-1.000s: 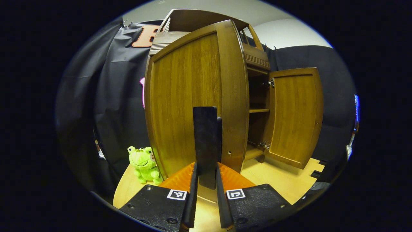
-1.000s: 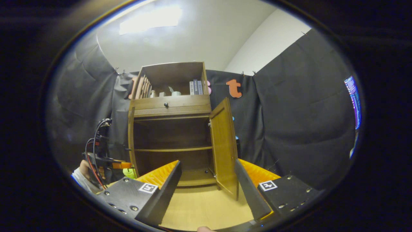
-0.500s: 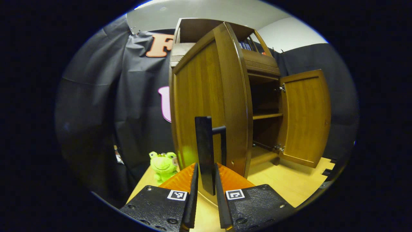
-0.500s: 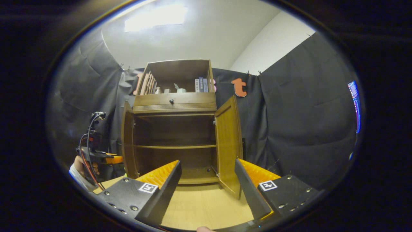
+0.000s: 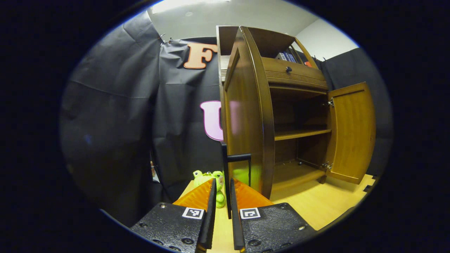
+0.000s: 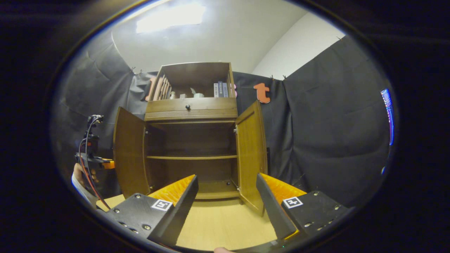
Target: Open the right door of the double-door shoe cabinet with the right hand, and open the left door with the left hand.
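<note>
So the left door (image 5: 246, 116) has swung a lot further out in the last second. In the left gripper view it's now seen almost edge-on, where a second ago its whole front panel faced the camera. The left gripper (image 5: 221, 207) has its jaws pinched together on the door's black handle (image 5: 239, 158), so it's pulling the door round by that.

From the right gripper view the shoe cabinet (image 6: 191, 140) stands on the wooden surface (image 6: 225, 225) with both doors out: the left one (image 6: 130, 151) was barely visible as a sliver half a second ago and now shows a broad face. The right door (image 6: 251, 154) sits open about where it was. The right gripper (image 6: 226, 203) hangs back with its jaws wide apart, holding nothing.

Looks like the task is basically done, maybe a touch more swing on the left. The green frog plush (image 5: 211, 182) has slid toward the middle of the left gripper view as the hand turned.
</note>
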Action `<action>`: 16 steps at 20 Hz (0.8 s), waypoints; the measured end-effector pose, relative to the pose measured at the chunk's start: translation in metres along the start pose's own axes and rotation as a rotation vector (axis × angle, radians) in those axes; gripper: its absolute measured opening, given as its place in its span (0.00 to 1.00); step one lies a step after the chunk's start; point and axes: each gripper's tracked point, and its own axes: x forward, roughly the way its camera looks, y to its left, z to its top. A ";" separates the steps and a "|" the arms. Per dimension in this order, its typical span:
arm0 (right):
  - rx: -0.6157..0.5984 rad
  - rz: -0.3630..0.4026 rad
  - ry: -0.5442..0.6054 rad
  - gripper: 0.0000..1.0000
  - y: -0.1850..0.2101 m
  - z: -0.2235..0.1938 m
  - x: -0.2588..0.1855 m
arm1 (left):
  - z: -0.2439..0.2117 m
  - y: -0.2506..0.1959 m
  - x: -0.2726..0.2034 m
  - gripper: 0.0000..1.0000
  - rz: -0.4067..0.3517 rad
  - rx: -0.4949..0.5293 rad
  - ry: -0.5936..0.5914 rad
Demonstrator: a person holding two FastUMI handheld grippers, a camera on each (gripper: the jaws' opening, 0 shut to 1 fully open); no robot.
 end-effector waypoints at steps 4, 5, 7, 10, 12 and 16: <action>-0.018 0.006 0.030 0.98 0.004 -0.012 0.004 | -0.001 0.014 -0.002 0.17 -0.012 -0.023 0.003; -0.021 0.008 0.033 0.98 0.006 -0.013 0.004 | -0.002 0.017 -0.003 0.23 -0.015 -0.036 0.007; -0.019 0.015 0.040 0.98 0.010 -0.017 0.006 | -0.002 0.022 -0.005 0.16 -0.016 -0.050 0.012; -0.027 0.029 0.060 0.98 0.016 -0.025 0.010 | -0.002 0.026 -0.006 0.23 -0.016 -0.053 0.017; -0.036 0.034 0.069 0.98 0.018 -0.029 0.011 | -0.002 0.027 -0.011 0.23 -0.013 -0.045 0.016; -0.027 0.041 0.086 0.98 0.022 -0.037 0.014 | 0.005 0.029 -0.017 0.17 -0.011 -0.036 -0.001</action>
